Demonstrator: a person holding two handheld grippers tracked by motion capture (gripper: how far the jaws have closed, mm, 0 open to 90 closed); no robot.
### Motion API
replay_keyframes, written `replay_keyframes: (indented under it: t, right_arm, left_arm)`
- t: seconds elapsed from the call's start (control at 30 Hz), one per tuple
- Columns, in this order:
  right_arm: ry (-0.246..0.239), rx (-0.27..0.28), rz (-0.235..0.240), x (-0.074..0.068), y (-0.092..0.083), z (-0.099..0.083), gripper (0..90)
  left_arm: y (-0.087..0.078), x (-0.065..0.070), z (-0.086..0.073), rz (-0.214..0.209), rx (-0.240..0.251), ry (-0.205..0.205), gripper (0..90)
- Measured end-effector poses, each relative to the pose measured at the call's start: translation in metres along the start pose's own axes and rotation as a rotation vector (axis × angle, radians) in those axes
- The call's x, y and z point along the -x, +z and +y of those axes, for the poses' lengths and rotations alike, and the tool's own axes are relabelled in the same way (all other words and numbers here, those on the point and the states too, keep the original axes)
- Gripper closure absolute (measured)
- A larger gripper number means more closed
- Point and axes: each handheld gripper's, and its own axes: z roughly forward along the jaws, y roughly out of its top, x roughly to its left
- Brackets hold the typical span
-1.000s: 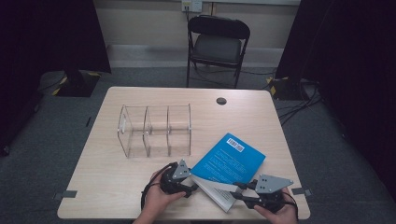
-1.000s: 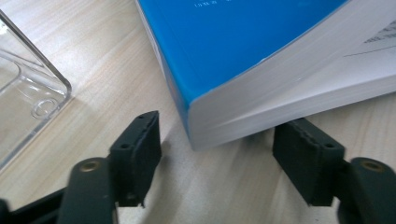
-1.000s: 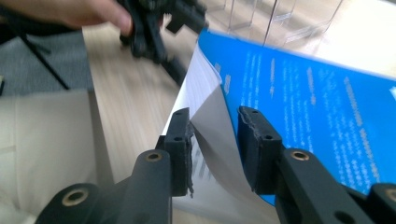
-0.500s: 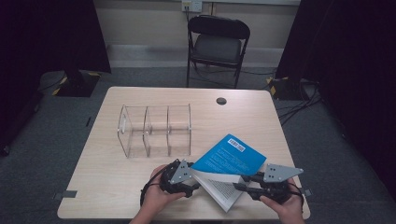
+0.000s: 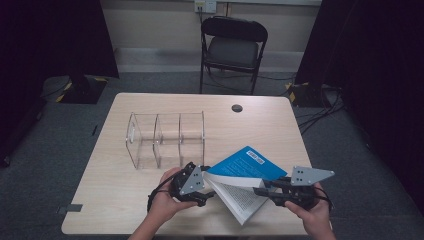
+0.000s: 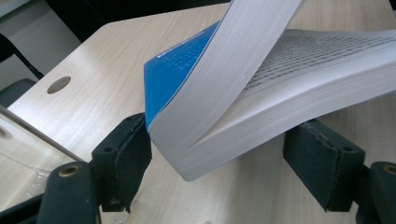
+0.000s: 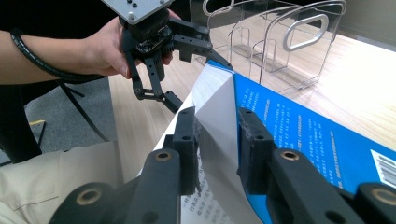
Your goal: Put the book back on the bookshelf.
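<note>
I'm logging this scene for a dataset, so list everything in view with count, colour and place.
Light wooden table: one, centre of room.
Clear acrylic three-slot organiser: one, transparent, left-centre of table.
Blue-covered paperback book: one, near edge, cover section lifted off the lower pages.
Black folding chair: one, behind table.
Round cable hole: one, dark, far side of tabletop.
Left gripper: one, black, jaws apart around the book's corner.
Right gripper: one, black, jaws straddling the raised pages and cover.
Hands: two, at bottom edge.

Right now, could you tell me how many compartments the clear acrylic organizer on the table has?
3: left, middle and right compartments of the clear organizer, side by side.
</note>
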Motion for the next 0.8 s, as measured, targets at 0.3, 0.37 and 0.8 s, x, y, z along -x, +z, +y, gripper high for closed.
replay_keyframes:
  t: [0.3,0.37,0.8]
  right_arm:
    - [0.029,0.024,0.014,0.002,-0.001,-0.001,72.5]
    - [0.031,0.028,0.018,0.003,-0.003,0.002,72.9]
    - [0.024,0.035,0.038,0.007,-0.007,0.012,73.5]
  left_arm:
    - [0.001,0.000,-0.002,-0.006,0.036,-0.015,21.7]
    - [0.001,-0.001,0.001,-0.009,0.028,0.005,21.4]
    - [0.007,-0.004,0.013,-0.033,0.032,0.151,17.6]
